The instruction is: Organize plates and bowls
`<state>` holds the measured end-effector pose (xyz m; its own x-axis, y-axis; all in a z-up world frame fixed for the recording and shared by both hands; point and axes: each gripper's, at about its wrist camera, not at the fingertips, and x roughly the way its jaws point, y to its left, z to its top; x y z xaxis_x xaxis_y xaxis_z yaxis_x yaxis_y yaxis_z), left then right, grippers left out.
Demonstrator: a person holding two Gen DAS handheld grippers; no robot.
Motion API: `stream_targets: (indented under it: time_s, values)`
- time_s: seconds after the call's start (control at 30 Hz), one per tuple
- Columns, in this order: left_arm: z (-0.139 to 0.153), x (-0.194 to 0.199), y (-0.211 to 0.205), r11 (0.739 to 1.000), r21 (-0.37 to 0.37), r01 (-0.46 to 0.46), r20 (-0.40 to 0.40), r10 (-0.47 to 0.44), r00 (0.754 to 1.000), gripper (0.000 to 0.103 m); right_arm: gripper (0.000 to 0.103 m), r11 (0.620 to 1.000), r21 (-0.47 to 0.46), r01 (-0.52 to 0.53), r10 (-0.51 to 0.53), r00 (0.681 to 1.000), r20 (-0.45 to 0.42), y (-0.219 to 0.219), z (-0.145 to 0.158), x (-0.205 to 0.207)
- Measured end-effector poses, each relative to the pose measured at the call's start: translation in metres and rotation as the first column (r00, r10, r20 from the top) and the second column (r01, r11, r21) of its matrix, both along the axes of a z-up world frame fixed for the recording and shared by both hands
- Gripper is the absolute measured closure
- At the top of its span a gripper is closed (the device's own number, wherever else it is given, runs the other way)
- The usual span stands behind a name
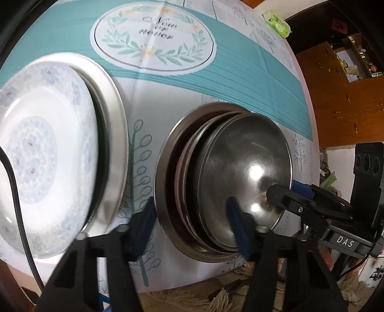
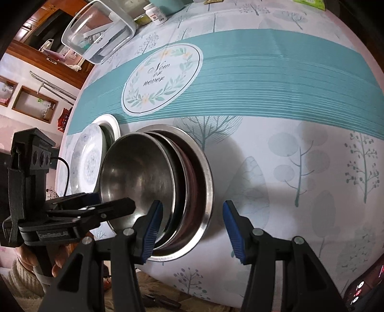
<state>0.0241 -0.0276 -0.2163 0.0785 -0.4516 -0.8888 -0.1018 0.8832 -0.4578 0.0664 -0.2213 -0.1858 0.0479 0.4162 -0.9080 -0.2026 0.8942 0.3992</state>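
A steel bowl [image 1: 247,177] sits on top of a stack of nested steel and dark bowls [image 1: 182,182] near the table's front edge. A white floral plate [image 1: 40,153] lies in a steel plate [image 1: 115,124] to the left. In the left wrist view my left gripper [image 1: 192,225] is open, astride the stack's near rim. The other gripper [image 1: 283,189] grips the top bowl's rim there. In the right wrist view my right gripper [image 2: 192,232] is open around the stack [image 2: 192,182], and the other gripper [image 2: 112,206] holds the top bowl's [image 2: 139,172] rim.
The table wears a white and teal cloth with a round "Now or never" emblem [image 2: 160,79]. A clear lidded box [image 2: 100,31] and a pill bottle [image 2: 156,12] stand at the back. A green packet [image 1: 278,24] lies at the far edge.
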Motion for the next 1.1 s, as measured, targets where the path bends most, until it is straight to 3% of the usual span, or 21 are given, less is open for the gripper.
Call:
stream_targets:
  time_s: [0.07,0.5,0.77,1.1]
  values:
    - [-0.003,0.001,-0.001,1.0,0.001,-0.003,-0.012,0.003,1.0,0.061,0.065,1.0,0.003,-0.01,0.01,1.0,-0.007,0.002,-0.001,-0.001]
    - [0.007,-0.005,-0.007,1.0,0.021,-0.016,-0.005,0.016,1.0,0.064,0.071,0.999,-0.041,-0.008,0.008,1.0,0.014,0.0,0.009,-0.008]
    - [0.051,-0.021,-0.01,0.996,0.086,-0.037,0.088,0.03,0.996,0.064,0.071,0.999,-0.007,-0.037,0.037,0.997,0.071,0.002,0.04,-0.016]
    - [0.094,-0.044,0.02,0.986,0.151,-0.069,0.163,0.044,0.986,0.063,0.071,0.994,-0.003,-0.109,0.108,0.983,0.147,0.032,0.075,-0.029]
